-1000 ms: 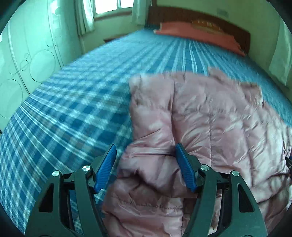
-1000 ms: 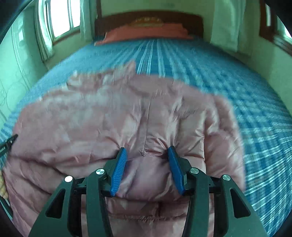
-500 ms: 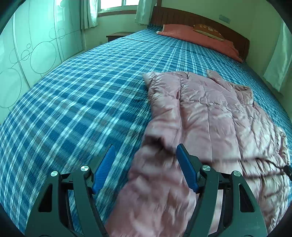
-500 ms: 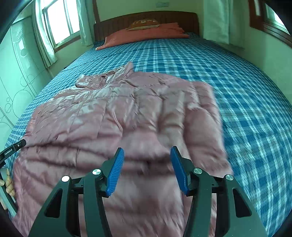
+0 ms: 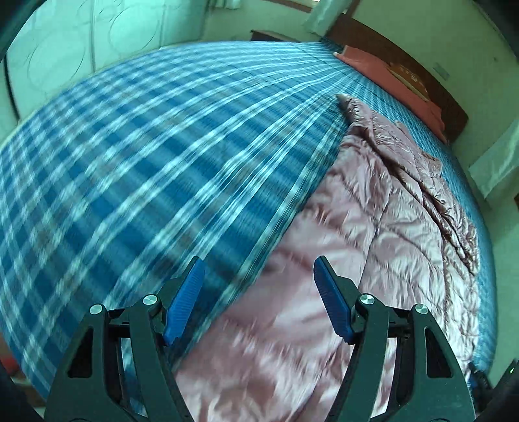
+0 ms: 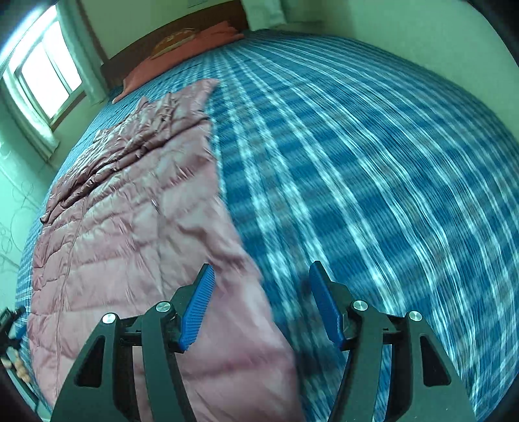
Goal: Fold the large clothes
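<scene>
A large pink quilted puffer jacket (image 5: 373, 233) lies spread flat on the blue plaid bed (image 5: 146, 168), with its collar toward the headboard. In the left wrist view my left gripper (image 5: 259, 295) is open and empty, above the jacket's left edge near its bottom. In the right wrist view the jacket (image 6: 129, 227) fills the left half. My right gripper (image 6: 259, 302) is open and empty, above the jacket's right edge where it meets the bedcover (image 6: 373, 162). Both views are motion-blurred.
Orange pillows (image 5: 389, 74) lie against the dark wooden headboard (image 6: 181, 29) at the far end. A window (image 6: 42, 78) is on the left wall and a pale wardrobe (image 5: 97, 42) stands beside the bed. The left gripper's tip (image 6: 9, 321) shows at the right wrist view's left edge.
Both grippers have let go of the jacket and pulled back from it. The left one swung to the jacket's left edge, the right one to its right edge. The jacket now lies flat.
</scene>
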Demonstrator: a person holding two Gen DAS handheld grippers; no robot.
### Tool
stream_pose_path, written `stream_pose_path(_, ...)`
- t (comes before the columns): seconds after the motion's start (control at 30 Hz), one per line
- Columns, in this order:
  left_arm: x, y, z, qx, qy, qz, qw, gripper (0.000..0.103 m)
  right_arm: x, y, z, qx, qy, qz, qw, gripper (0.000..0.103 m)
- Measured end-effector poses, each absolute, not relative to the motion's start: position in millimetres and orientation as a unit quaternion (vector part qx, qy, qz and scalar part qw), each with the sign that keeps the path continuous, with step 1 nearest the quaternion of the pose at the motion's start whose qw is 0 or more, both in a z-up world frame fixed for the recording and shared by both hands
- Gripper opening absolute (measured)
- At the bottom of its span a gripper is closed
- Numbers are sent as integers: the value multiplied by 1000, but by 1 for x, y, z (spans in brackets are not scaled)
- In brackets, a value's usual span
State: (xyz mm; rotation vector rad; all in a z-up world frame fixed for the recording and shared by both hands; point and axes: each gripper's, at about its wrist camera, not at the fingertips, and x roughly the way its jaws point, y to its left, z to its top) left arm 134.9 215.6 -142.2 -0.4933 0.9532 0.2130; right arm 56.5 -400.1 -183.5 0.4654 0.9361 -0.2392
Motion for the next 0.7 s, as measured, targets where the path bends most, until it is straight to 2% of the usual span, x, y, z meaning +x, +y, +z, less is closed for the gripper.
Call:
stream_pose_path(0.37,55,224,-157,-374,425,84,820,70,-11,-410,-191,327,407,-88,848,61)
stream_pose_path(0.6,34,214,-158,-411,424,67,804,70,-22,-390,-195,404,391,-19,827,61)
stream_pose_path(0.7,29,202,-163,-426,438,48,790,70,-21,-376,-191,380,380,-19,843,63)
